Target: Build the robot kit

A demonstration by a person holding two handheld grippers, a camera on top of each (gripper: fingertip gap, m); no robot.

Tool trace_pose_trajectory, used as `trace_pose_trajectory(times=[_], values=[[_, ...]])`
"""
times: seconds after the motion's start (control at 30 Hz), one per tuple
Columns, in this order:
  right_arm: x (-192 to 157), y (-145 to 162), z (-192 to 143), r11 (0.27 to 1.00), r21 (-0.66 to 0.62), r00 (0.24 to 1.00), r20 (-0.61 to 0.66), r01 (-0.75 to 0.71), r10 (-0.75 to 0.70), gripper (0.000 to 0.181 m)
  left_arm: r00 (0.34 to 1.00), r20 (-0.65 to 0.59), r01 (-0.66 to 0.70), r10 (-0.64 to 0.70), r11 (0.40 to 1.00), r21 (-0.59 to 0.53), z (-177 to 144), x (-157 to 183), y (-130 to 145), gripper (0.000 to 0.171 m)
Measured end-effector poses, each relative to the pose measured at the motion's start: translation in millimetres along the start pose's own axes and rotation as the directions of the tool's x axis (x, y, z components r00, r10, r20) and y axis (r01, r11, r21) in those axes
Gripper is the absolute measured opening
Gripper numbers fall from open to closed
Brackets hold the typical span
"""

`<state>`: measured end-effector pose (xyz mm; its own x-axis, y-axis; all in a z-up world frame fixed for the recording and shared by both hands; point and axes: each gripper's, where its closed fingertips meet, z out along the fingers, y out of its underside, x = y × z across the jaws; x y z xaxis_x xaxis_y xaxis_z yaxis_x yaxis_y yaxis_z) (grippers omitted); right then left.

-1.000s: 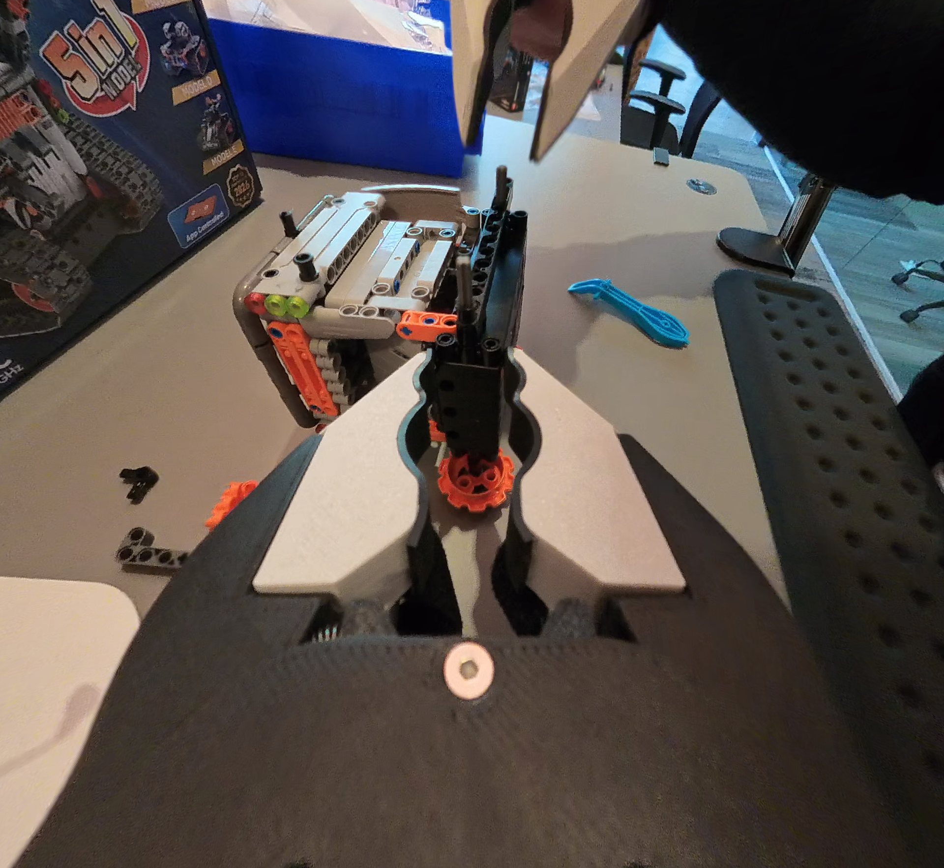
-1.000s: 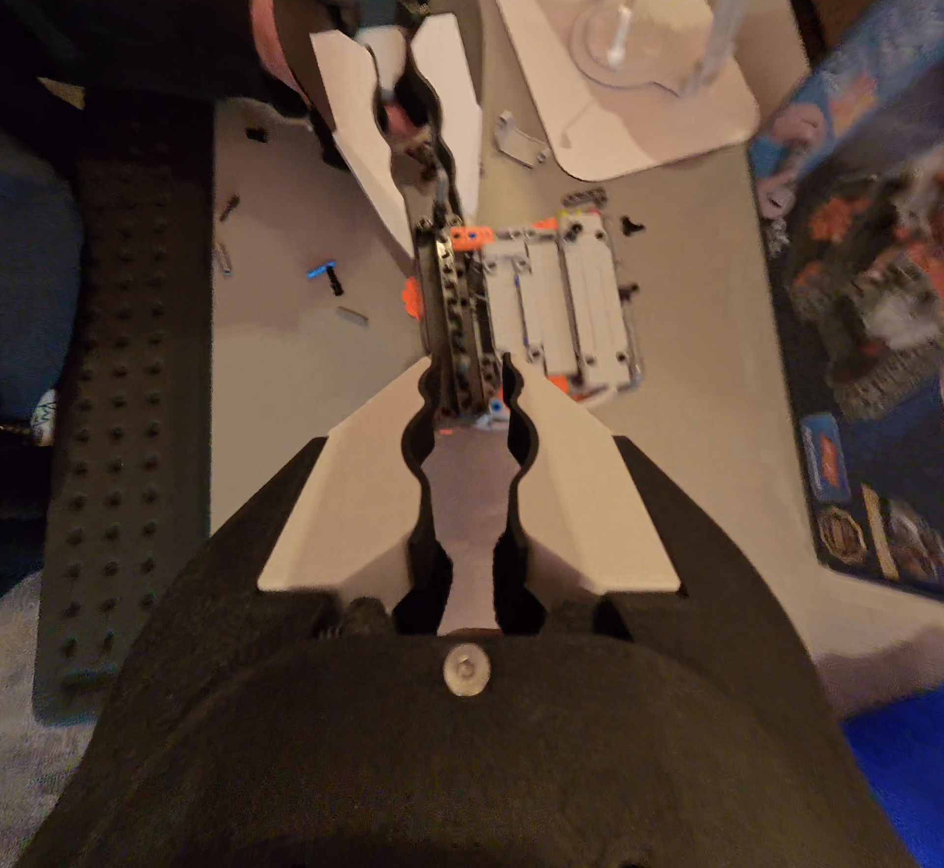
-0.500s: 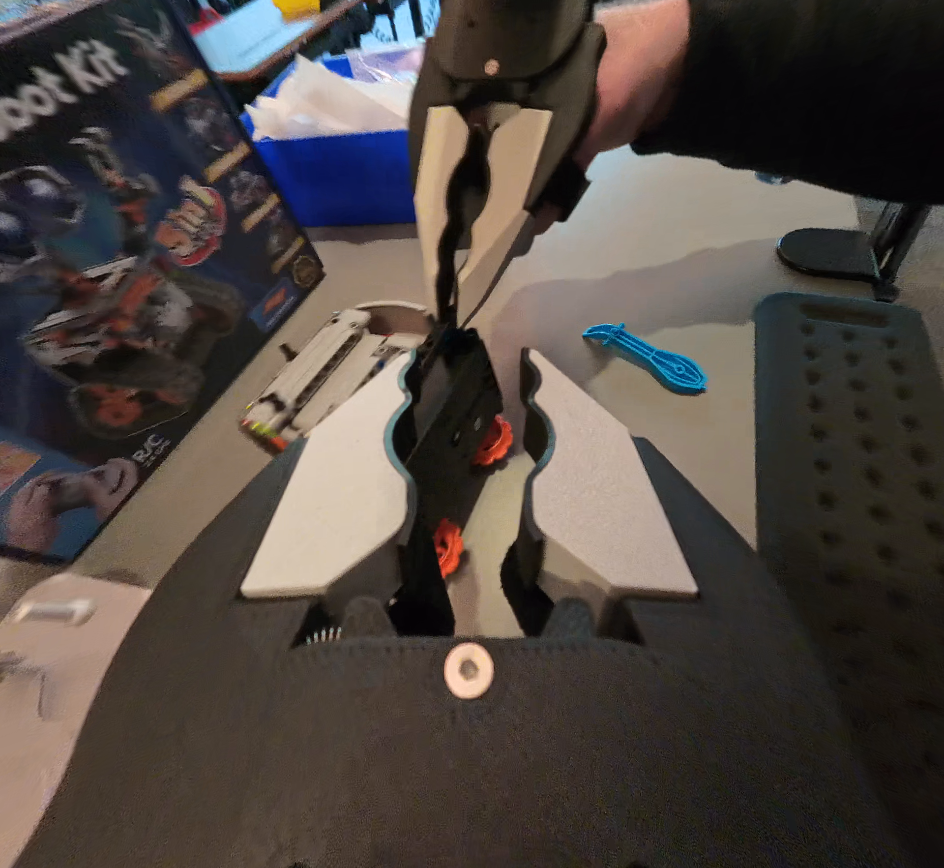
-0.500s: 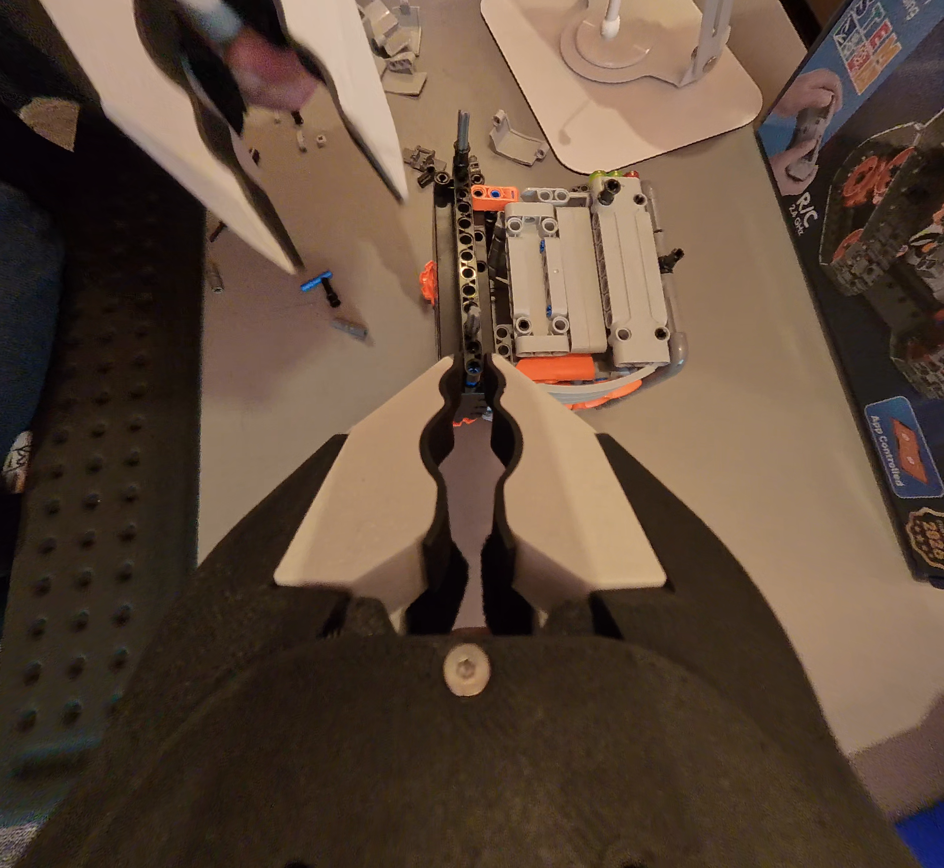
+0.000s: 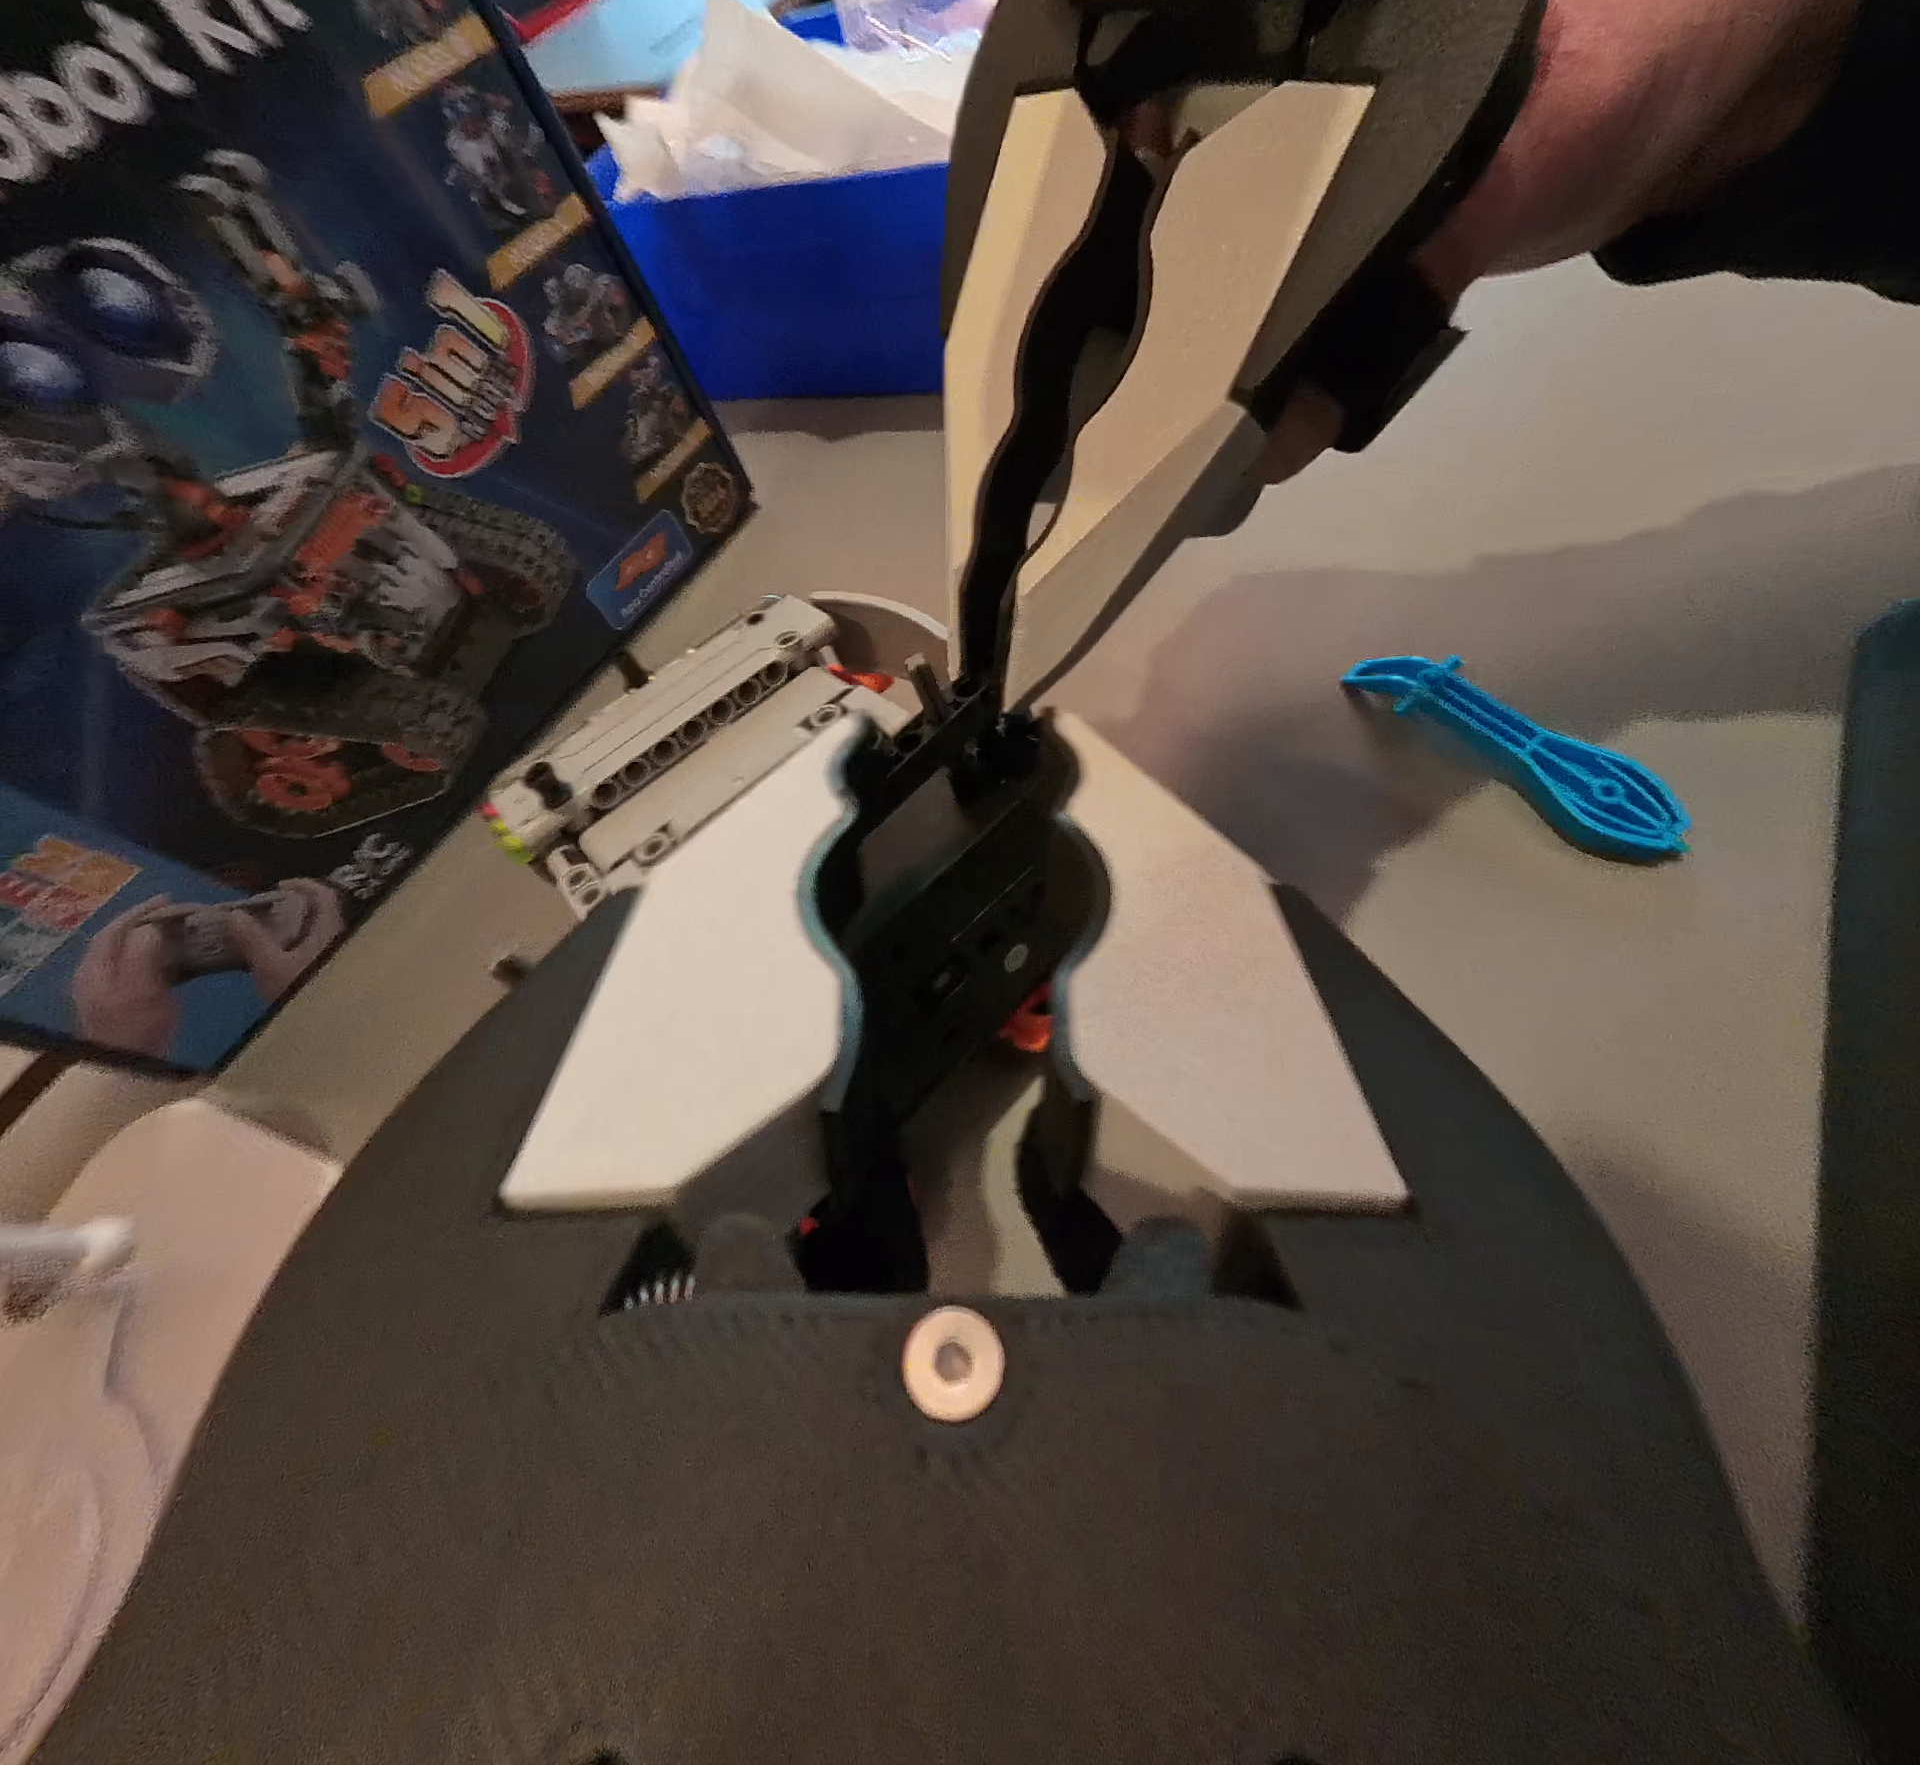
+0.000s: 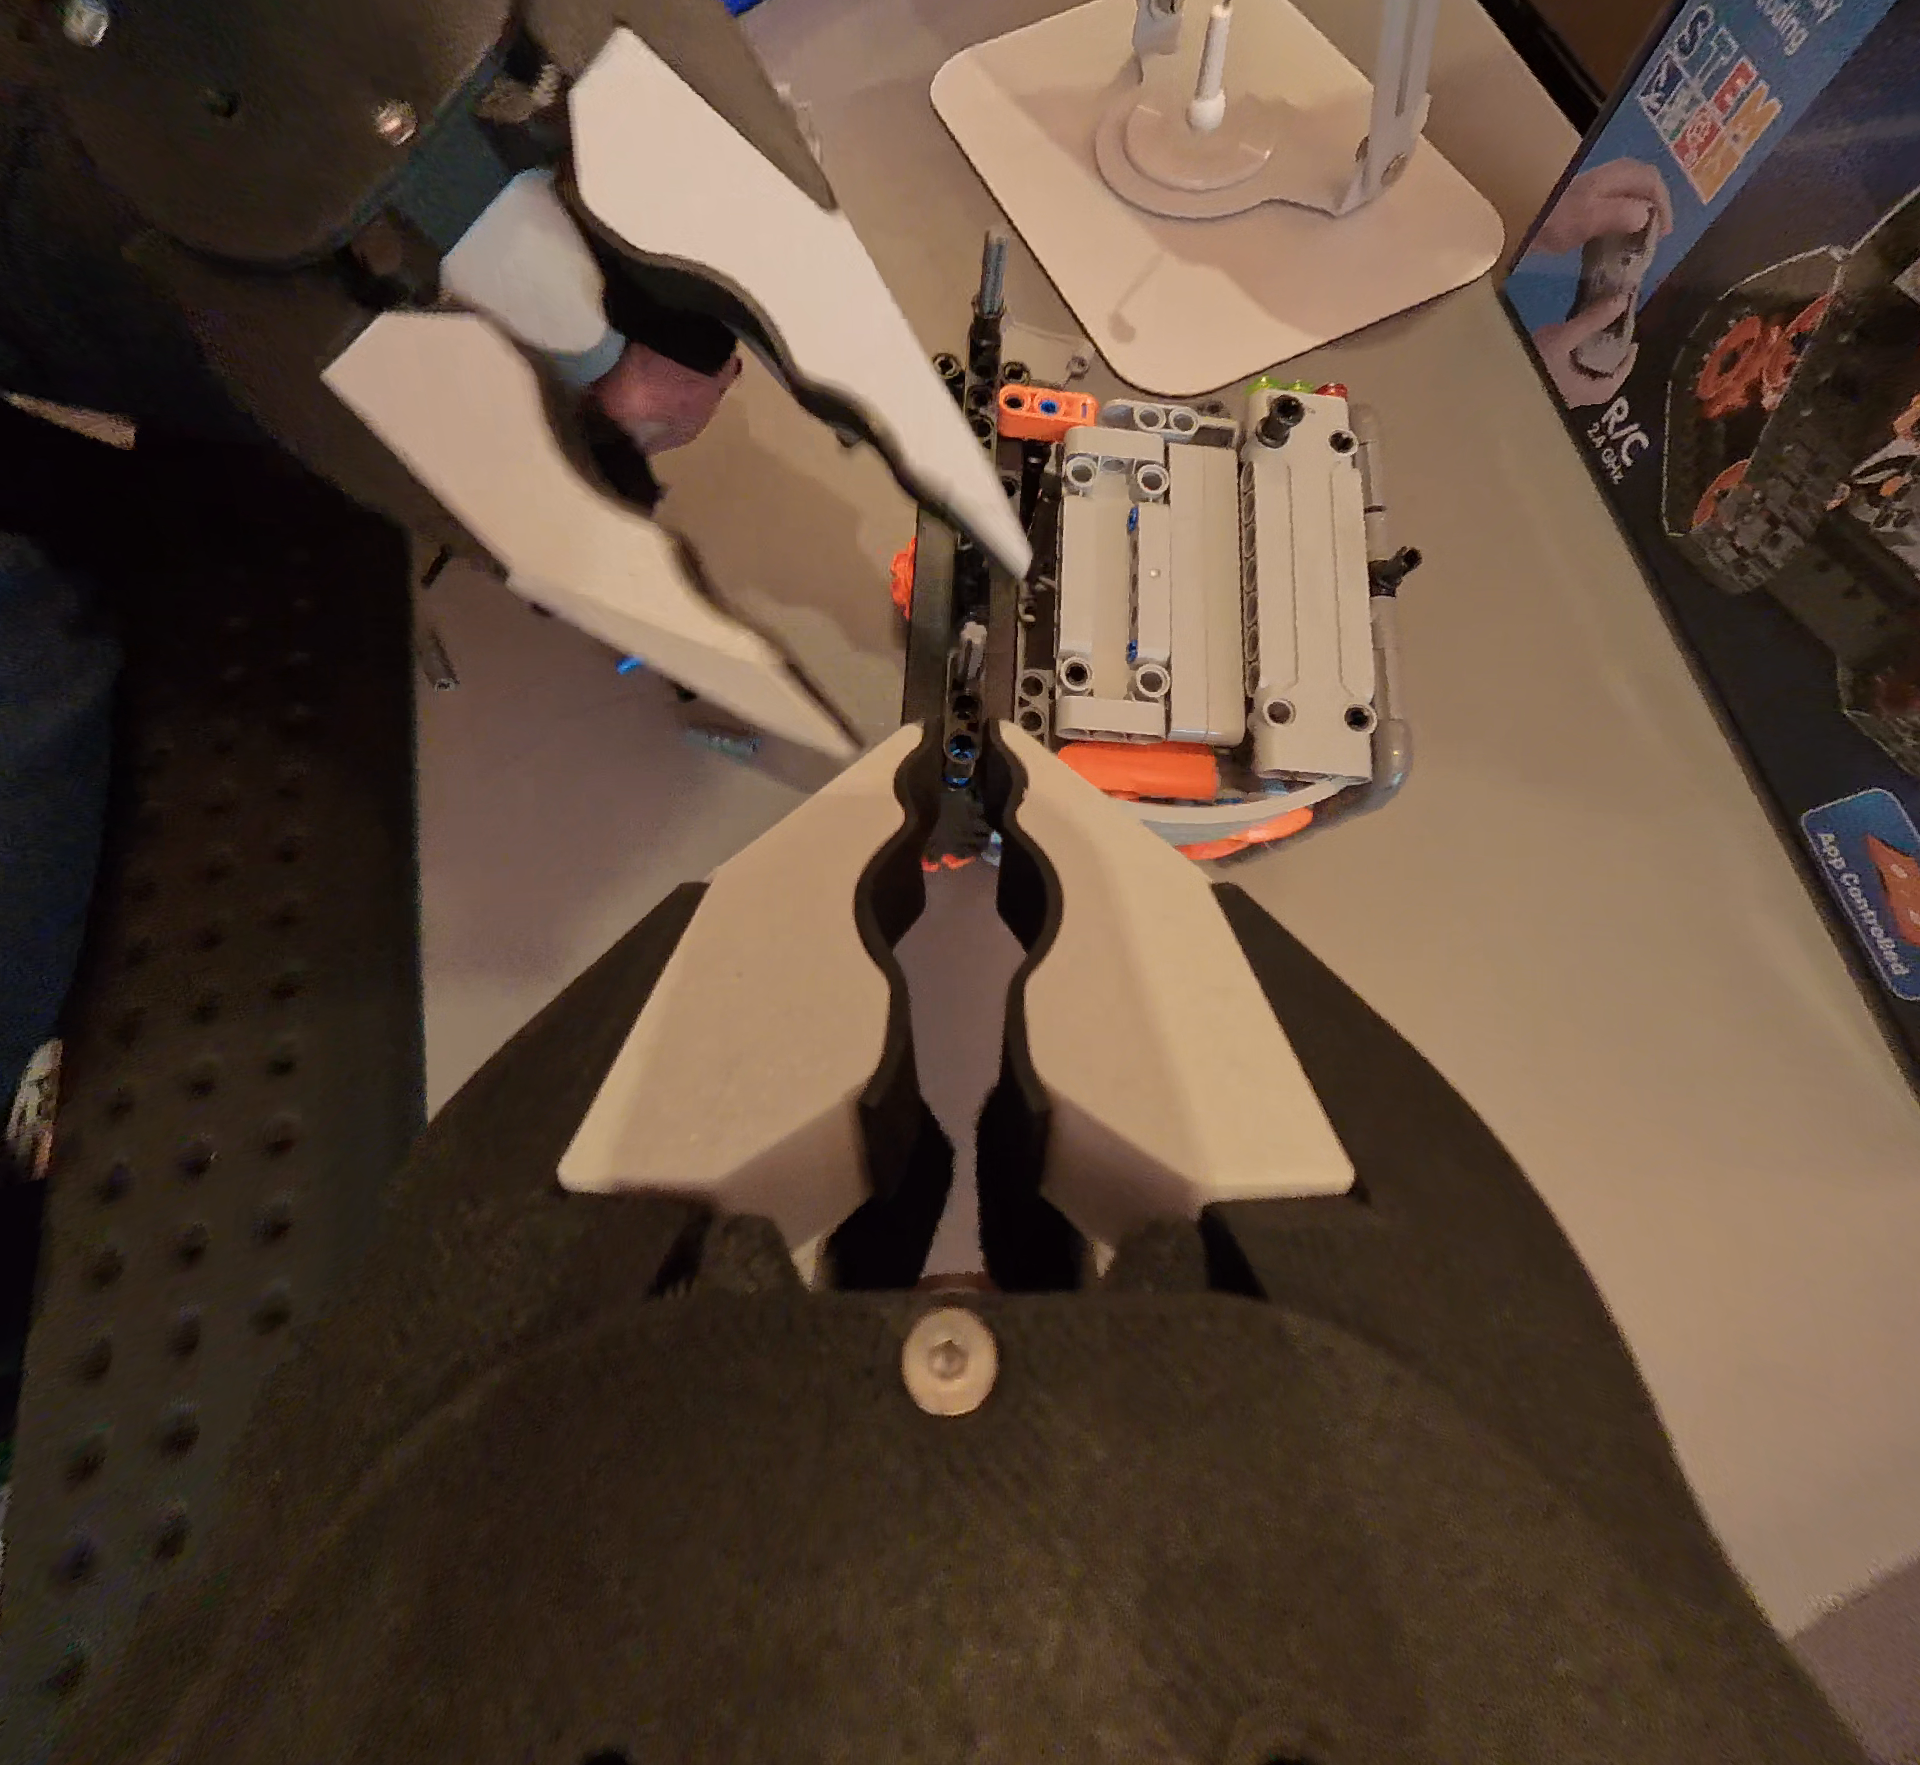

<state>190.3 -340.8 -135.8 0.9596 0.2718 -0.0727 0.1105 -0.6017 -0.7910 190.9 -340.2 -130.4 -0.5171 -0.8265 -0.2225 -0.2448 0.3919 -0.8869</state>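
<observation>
Black beam (image 6: 982,406) along the left side of the model (image 6: 1205,593) is now pinched at its near end by the right gripper (image 6: 958,739), whose jaws are drawn almost together on it. A second ago those jaws were held spread and well above the model, and half a second ago they were seen narrowing on the beam's end. The left gripper (image 6: 940,655) has been brought back down after being lifted clear. Its jaws are spread and set astride the beam, one finger on the model's side and one outside it. Whether the pads press the beam cannot be told. A second ago they were closed on it.

From the left wrist view, the beam (image 5: 966,884) is seen filling the gap of the left gripper (image 5: 956,739), and the right gripper (image 5: 987,687) is seen meeting it from above.

Room is limited on three sides of the model. The box (image 6: 1766,365) stands to its right, the lamp base (image 6: 1216,188) lies just beyond it, and the mat (image 6: 208,884) lies to its left, with small loose parts scattered between. Bare surface (image 6: 1455,988) is left nearer than the model, to its right. A blue tool (image 5: 1527,770) lies apart, to the right of the model in the left wrist view.
</observation>
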Motion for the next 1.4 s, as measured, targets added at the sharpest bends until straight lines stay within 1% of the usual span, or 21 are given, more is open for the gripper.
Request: trace_pose_trajectory(times=[0.03,0.07,0.1,0.13,0.17,0.23,0.3,0.4,0.43,0.5,0.53,0.6,0.7,0.8,0.87,0.97,1.07,1.17,1.23,1.27,1.4], values=[[-0.7,-2.5,1.9,1.000,0.006,1.000,-0.008,-0.010,0.010,0.005,0.999,0.047,-0.016,0.016,1.000,0.011,-5.3,-2.0,1.3,0.047],[-1.0,-4.7,4.3,1.000,0.014,1.000,-0.018,-0.025,0.025,0.005,0.997,0.062,-0.033,0.034,0.999,-0.004,-8.4,0.0,6.9,0.055],[-2.7,-6.9,7.6,0.999,0.024,0.999,-0.022,-0.034,0.035,0.005,0.996,0.074,-0.042,0.045,0.998,-0.043,-8.8,0.6,15.8,0.070],[-5.0,-9.2,10.8,0.999,0.027,0.999,-0.030,-0.027,0.027,0.005,0.993,0.094,-0.063,0.068,0.996,-0.056,-10.2,-1.3,19.3,0.074],[-5.3,-11.5,13.7,0.999,0.023,0.998,-0.053,-0.026,0.027,0.005,0.991,0.107,-0.077,0.083,0.995,-0.060,-12.1,-3.6,19.9,0.072],[-6.4,-18.0,21.9,0.997,0.042,0.993,-0.095,-0.072,0.076,0.005,0.991,0.113,-0.060,0.069,0.994,-0.088,-9.7,-8.1,24.6,0.082],[-17.2,-24.6,31.7,0.992,0.081,0.991,-0.075,-0.101,0.107,0.006,0.984,0.144,-0.088,0.105,0.989,-0.118,-8.8,-11.5,31.7,0.085],[-21.7,-30.5,32.0,0.988,0.135,0.993,-0.079,-0.074,0.085,0.009,0.968,0.203,-0.126,0.147,0.986,-0.111,-14.1,-18.9,35.8,0.077],[-22.1,-31.2,31.3,0.986,0.147,0.993,-0.075,-0.076,0.088,0.006,0.964,0.213,-0.139,0.159,0.985,-0.106,-14.2,-20.5,36.0,0.073],[-17.9,-30.9,30.3,0.987,0.151,0.990,-0.120,-0.057,0.076,0.015,0.960,0.226,-0.146,0.163,0.985,-0.091,-14.3,-23.0,35.2,0.068],[-20.3,-31.2,31.1,0.988,0.146,0.991,-0.117,-0.053,0.071,0.007,0.961,0.228,-0.142,0.157,0.986,-0.082,-14.6,-23.3,35.0,0.069],[-22.4,-30.8,33.2,0.990,0.133,0.989,-0.133,-0.046,0.063,0.007,0.954,0.252,-0.142,0.160,0.986,-0.086,-19.7,-25.0,35.1,0.067],[-22.5,-29.1,32.4,0.991,0.124,0.987,-0.144,-0.054,0.072,0.004,0.954,0.281,-0.097,0.106,0.994,-0.047,-38.9,-23.2,33.6,0.071],[-22.0,-29.7,32.5,0.987,0.138,0.987,-0.128,-0.081,0.099,0.005,0.969,0.239,-0.045,0.060,0.997,-0.068,-49.1,-9.1,45.1,0.062],[-22.5,-30.6,33.6,0.984,0.147,0.987,-0.114,-0.099,0.116,0.005,0.973,0.223,-0.042,0.061,0.995,-0.091,-46.0,-4.1,51.6,0.059],[-21.7,-31.7,34.8,0.984,0.143,0.986,-0.114,-0.107,0.124,0.004,0.966,0.242,-0.068,0.091,0.992,-0.104,-39.5,-9.8,53.4,0.064],[-21.2,-32.7,35.9,0.982,0.145,0.985,-0.112,-0.118,0.135,0.004,0.959,0.256,-0.092,0.118,0.990,-0.111,-37.0,-14.4,53.2,0.061],[-21.7,-33.5,36.5,0.982,0.148,0.984,-0.117,-0.118,0.136,0.004,0.959,0.242,-0.128,0.144,0.988,-0.082,-38.4,-10.0,47.1,0.051],[-22.0,-33.6,36.7,0.981,0.151,0.983,-0.115,-0.122,0.140,0.004,0.960,0.239,-0.128,0.147,0.987,-0.093,-35.1,-10.4,50.8,0.054],[-22.0,-33.7,36.7,0.981,0.152,0.983,-0.115,-0.125,0.143,0.004,0.960,0.237,-0.133,0.151,0.987,-0.092,-34.5,-11.3,50.0,0.051],[-23.4,-34.8,38.4,0.980,0.156,0.983,-0.112,-0.126,0.145,0.004,0.978,0.193,-0.064,0.072,0.997,-0.048,-25.3,-8.8,45.4,0.049]])
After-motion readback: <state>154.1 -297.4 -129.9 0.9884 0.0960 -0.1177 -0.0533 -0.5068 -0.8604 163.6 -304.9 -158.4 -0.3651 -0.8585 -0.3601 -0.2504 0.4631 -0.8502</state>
